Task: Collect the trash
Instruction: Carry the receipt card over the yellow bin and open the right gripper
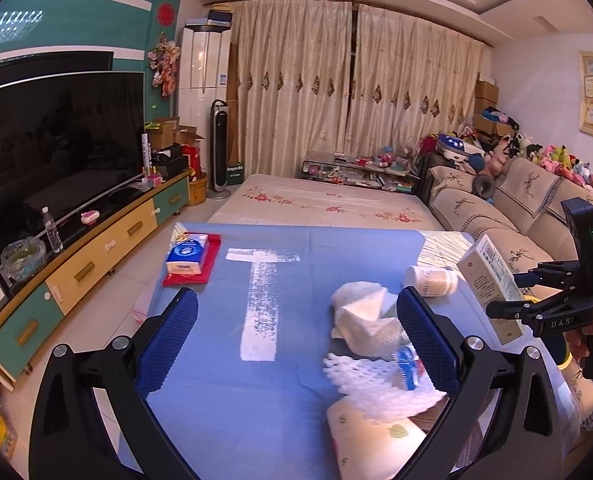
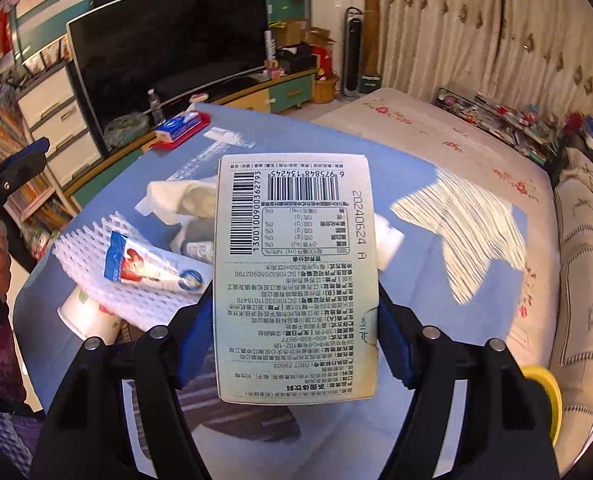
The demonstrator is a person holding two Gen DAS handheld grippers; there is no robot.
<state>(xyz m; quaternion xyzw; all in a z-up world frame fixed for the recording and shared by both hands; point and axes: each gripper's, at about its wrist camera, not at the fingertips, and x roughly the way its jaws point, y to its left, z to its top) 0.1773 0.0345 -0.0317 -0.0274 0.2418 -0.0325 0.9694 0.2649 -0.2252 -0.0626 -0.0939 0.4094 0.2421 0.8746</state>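
Note:
In the right wrist view my right gripper (image 2: pixel 295 300) is shut on a pale drink carton (image 2: pixel 296 272), its blue pads pressing both long sides and the barcode side facing the camera. The left wrist view shows that carton (image 1: pixel 490 284) lifted at the right above the blue cloth (image 1: pixel 236 380). My left gripper (image 1: pixel 296 300) hangs open over the cloth with nothing between its fingers. By its right finger lies a heap of crumpled tissue (image 1: pixel 364 312), a white foam net (image 1: pixel 376 384), a small tube (image 1: pixel 408 364), a paper cup (image 1: pixel 376 440) and a white bottle (image 1: pixel 432 280).
A blue tissue pack on a red cover (image 1: pixel 188 254) lies at the cloth's far left corner. A TV (image 1: pixel 56 140) on a low cabinet (image 1: pixel 108 248) lines the left wall. Behind the cloth is a flowered cover (image 1: pixel 328 204), and a sofa (image 1: pixel 496 216) with plush toys stands at the right.

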